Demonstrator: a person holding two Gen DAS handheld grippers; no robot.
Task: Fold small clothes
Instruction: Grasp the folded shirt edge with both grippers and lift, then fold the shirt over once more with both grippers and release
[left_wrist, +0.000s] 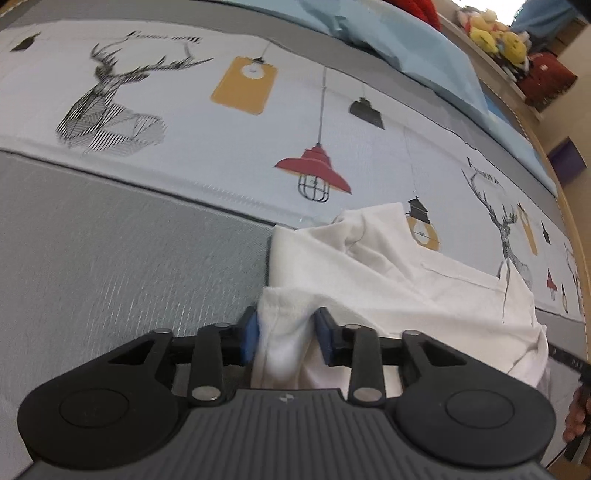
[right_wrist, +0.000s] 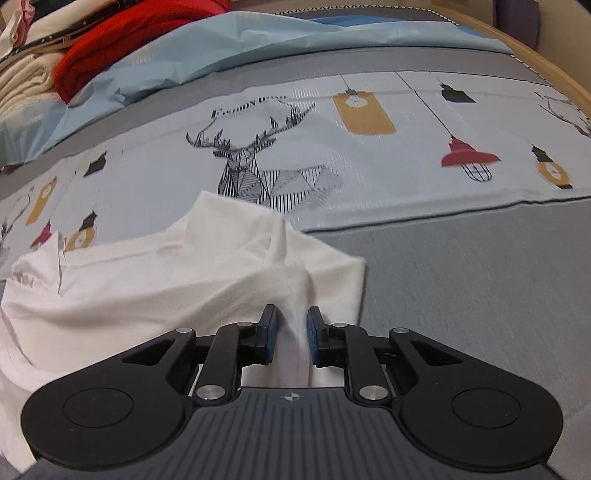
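white shirt (left_wrist: 399, 280) on bed (left_wrist: 110, 258), bunched between my left fingers (left_wrist: 286, 338) and right fingers (right_wrist: 291, 338), both clamped on it.

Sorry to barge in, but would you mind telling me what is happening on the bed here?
A person is folding a small white garment on a printed bedsheet. The left gripper and the right gripper each pinch bunched white cloth between their blue pads. The garment is lifted and rumpled, not yet folded flat.
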